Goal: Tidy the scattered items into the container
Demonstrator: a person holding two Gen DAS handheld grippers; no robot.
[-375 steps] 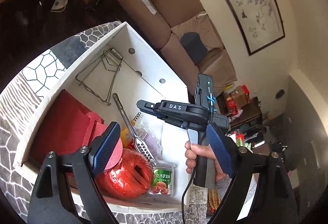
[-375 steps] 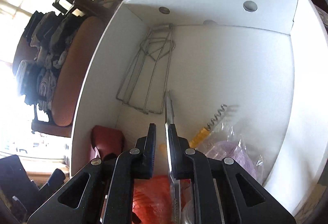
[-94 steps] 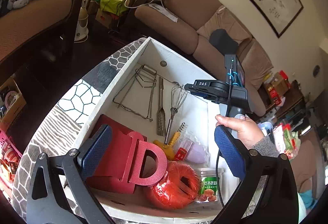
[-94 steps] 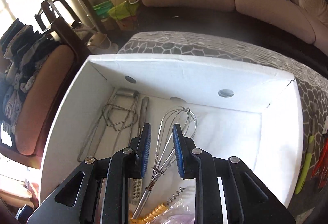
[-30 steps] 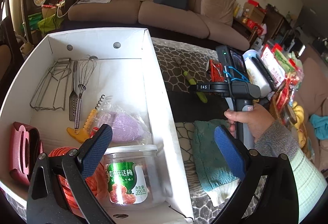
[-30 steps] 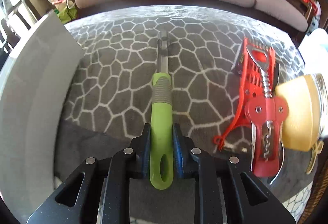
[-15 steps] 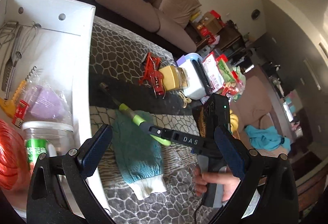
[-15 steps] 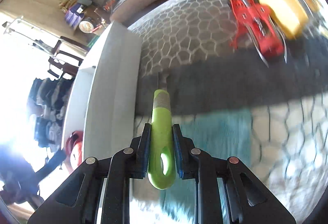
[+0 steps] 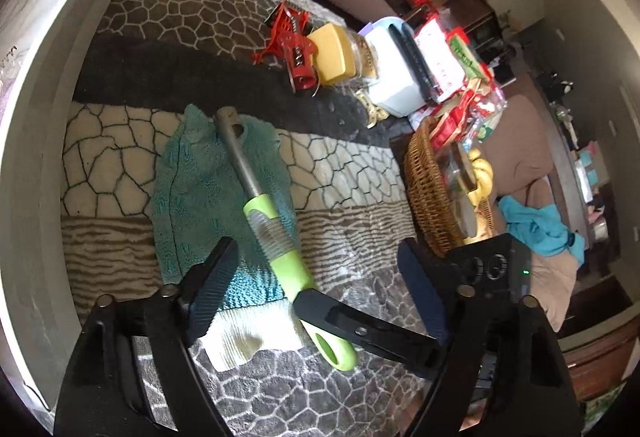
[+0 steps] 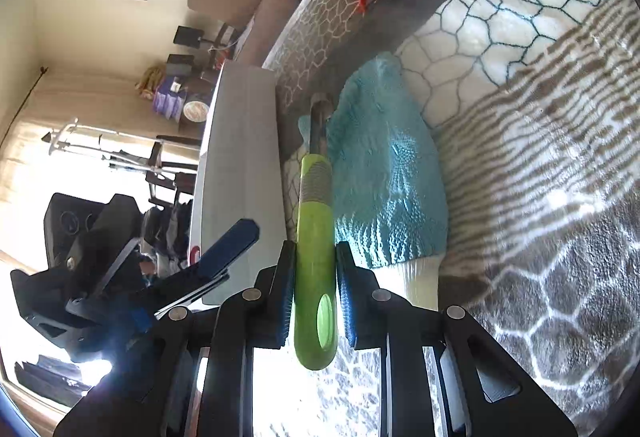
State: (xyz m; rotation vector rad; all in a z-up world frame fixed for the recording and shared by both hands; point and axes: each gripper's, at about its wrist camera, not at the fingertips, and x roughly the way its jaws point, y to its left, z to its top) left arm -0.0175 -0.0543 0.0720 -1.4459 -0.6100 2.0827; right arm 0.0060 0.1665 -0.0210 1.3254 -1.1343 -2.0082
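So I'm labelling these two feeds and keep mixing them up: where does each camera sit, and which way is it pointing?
Left wrist: sits on the left gripper, looking down across the patterned rug at the teal sock; its own open fingers show, plus the right gripper entering from the lower right.
Right wrist: sits on the right gripper, looking along the green-handled tool beside the white box; its fingers clamp the handle, and the left gripper shows at left.
Shared: tool, sock, red corkscrew, box wall.
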